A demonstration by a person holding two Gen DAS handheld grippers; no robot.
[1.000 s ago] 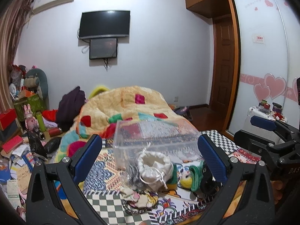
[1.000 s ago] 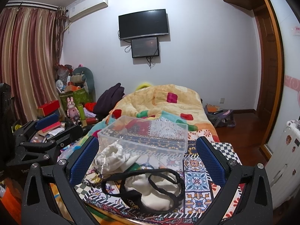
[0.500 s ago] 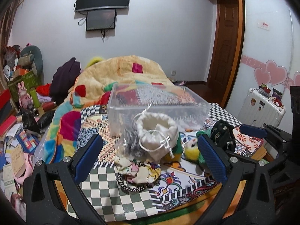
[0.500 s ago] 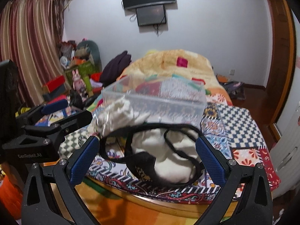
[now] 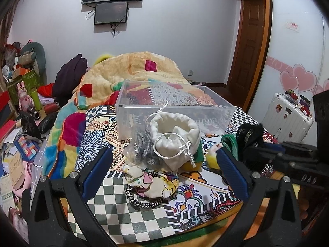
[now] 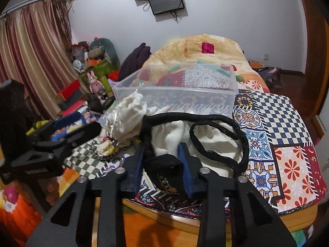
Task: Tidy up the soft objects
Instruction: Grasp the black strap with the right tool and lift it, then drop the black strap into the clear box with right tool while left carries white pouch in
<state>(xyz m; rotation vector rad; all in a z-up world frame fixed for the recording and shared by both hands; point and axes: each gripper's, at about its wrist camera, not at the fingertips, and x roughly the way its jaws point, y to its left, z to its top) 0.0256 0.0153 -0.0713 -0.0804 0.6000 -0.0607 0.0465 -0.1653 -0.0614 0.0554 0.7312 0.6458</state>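
Barely started: clear bin (image 5: 174,105) empty, pile unsorted. My right gripper (image 6: 163,165) fingers pinch black bag (image 6: 164,167); left gripper (image 5: 162,173) fingers wide.

You can read only "DAS" (image 5: 306,178), white letters on right gripper (image 5: 287,154) body, right of white suitcase's (image 5: 287,117) base. Wall sign, box labels, left gripper (image 6: 41,160) lettering too blurred.

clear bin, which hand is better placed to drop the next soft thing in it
Right. The right gripper has its jaws shut on the black pouch, just before the clear bin. The left gripper is open, holding nothing.
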